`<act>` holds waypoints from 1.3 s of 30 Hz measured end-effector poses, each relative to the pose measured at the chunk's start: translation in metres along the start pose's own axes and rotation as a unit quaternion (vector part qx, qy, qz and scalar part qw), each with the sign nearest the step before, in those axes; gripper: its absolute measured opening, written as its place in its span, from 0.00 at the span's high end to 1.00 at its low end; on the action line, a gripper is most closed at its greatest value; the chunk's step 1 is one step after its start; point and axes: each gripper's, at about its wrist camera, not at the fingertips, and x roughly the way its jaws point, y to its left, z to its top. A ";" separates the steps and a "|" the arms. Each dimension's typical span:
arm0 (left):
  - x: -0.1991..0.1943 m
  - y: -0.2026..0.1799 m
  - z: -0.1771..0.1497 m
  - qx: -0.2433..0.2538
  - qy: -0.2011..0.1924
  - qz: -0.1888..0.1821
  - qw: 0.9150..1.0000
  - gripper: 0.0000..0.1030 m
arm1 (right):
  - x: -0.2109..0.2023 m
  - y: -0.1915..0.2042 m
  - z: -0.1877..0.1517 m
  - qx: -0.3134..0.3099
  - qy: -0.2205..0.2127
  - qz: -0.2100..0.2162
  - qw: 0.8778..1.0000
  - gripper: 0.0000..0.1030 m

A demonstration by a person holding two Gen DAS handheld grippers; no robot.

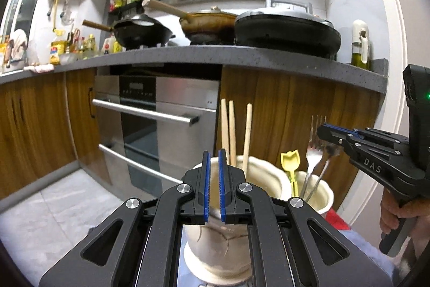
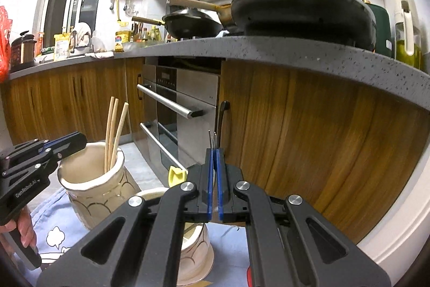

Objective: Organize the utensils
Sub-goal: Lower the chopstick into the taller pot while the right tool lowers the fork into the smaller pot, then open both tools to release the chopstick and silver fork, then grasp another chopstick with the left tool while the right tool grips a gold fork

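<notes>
A tall cream pot holds three wooden chopsticks standing upright. My left gripper hovers just over the pot's near rim, shut, with nothing seen between its pads. To the right, a smaller cream pot holds a yellow tulip-shaped utensil and metal handles. My right gripper is shut on a metal fork near its head. The tines point up and the handle reaches down into the small pot.
Both pots stand on a light blue printed cloth. Behind them are wooden cabinet doors and a steel oven with bar handles. A grey countertop overhangs above with pans. A hand grips each tool.
</notes>
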 end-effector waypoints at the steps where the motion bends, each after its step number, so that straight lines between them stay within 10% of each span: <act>1: -0.001 0.000 0.000 0.000 0.002 0.001 1.000 0.94 | 0.000 0.001 0.000 0.000 0.001 0.000 1.000 0.98; 13: -0.030 -0.003 0.005 0.010 0.010 0.006 1.000 0.82 | -0.021 -0.001 0.005 0.019 -0.024 0.017 0.999 0.63; 17: -0.048 -0.003 0.002 0.012 0.019 0.007 1.000 0.41 | -0.039 -0.006 0.007 0.028 -0.033 0.012 0.999 0.45; 23: -0.073 -0.004 -0.010 0.017 0.034 0.018 0.999 0.18 | -0.070 -0.010 -0.006 0.043 -0.026 0.017 0.999 0.06; 39: -0.107 0.006 -0.066 -0.003 0.127 0.045 0.991 0.07 | -0.101 -0.007 -0.066 0.054 0.060 0.019 0.997 0.05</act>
